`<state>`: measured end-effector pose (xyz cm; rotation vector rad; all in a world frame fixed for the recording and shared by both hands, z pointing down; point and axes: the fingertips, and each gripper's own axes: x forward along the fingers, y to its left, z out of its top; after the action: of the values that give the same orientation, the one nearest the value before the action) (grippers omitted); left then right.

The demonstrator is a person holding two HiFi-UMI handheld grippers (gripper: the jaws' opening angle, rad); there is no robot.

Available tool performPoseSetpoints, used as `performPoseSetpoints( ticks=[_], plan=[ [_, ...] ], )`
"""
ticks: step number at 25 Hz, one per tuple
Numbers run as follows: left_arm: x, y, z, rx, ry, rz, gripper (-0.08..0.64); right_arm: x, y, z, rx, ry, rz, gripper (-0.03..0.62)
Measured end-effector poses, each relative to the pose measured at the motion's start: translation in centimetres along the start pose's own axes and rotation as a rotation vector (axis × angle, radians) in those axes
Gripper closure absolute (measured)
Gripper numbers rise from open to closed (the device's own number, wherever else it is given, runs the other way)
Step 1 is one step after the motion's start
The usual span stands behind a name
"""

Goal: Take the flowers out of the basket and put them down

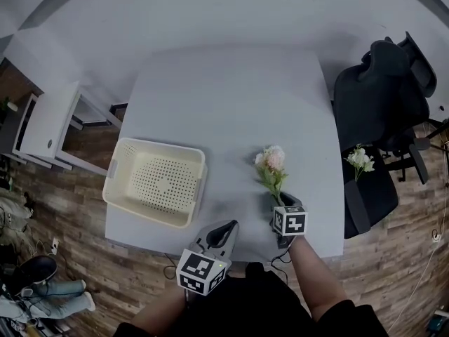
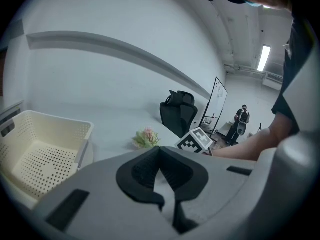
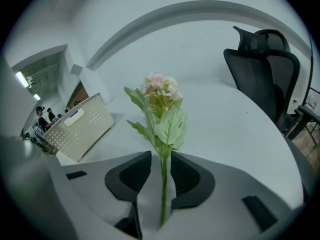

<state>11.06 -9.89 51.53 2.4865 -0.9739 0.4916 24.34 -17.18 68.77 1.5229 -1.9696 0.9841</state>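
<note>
**Step in hand: releasing the flower (image 1: 271,161) onto the table (image 1: 231,90).**

**State**
- The basket (image 1: 160,147) stands empty at the table's front left.
- The flower lies on the table to the right of the basket, well apart from it, with the bloom pointing away from the person.
- The stem runs back between the jaws of the right tool (image 1: 280,203). These jaws stand wide. The pads flank the stem without pressing on it, so the flower appears to be let go.
- The left tool (image 1: 223,232) hovers off the basket's near right corner, jaws together, with nothing in them.
- A second flower (image 1: 360,159) lies on the chair (image 1: 382,90), farther right of the basket and past the table edge.

**Procedure (as judged)**
1. Hold the right jaws wide until they are clear of the stem.
2. Draw the tool back along the line of the stem, away from the bloom. A sideways pull would likely drag the stem. The lower leaves sit just ahead of the pads and could catch.
3. Lift only once the stem end is out of the jaws.
4. Confirm that the flower rests flat.

With the basket empty, the task looks nearly complete.
</note>
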Motion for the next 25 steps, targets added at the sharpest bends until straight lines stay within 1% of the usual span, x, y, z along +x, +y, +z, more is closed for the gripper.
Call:
performPoseSetpoints(
  ticks=[7,11,12,13,14,18,22,25],
  plan=[
    [-0.2,-1.2,0.4,-0.005,-0.025,0.035,0.554,-1.4,-0.1,0.0,-0.013,-0.005,0.040,0.479],
    [-0.4,-2.0,0.5,-0.011,-0.042,0.061,0.554,-3.2,0.1,0.6,-0.037,-0.049,0.060,0.481],
    [-0.5,-2.3,0.5,-0.013,-0.045,0.069,0.554,-3.9,0.2,0.8,-0.045,-0.068,0.066,0.534],
    [-0.7,-2.5,0.5,-0.014,-0.050,0.077,0.554,-4.6,0.4,1.2,-0.053,-0.089,0.076,0.561],
    [-0.8,-2.7,0.5,-0.016,-0.055,0.087,0.554,-5.3,0.7,1.6,-0.060,-0.111,0.090,0.569],
    [-2.1,-3.1,0.7,-0.021,-0.078,0.122,0.554,-8.6,3.3,3.9,-0.101,-0.194,0.174,0.569],
    [-4.2,-2.7,0.9,-0.022,-0.102,0.151,0.554,-11.9,7.3,6.0,-0.123,-0.269,0.272,0.569],
    [-6.0,-1.9,1.2,-0.023,-0.126,0.166,0.554,-14.2,10.6,6.9,-0.141,-0.312,0.331,0.569]
  ],
)
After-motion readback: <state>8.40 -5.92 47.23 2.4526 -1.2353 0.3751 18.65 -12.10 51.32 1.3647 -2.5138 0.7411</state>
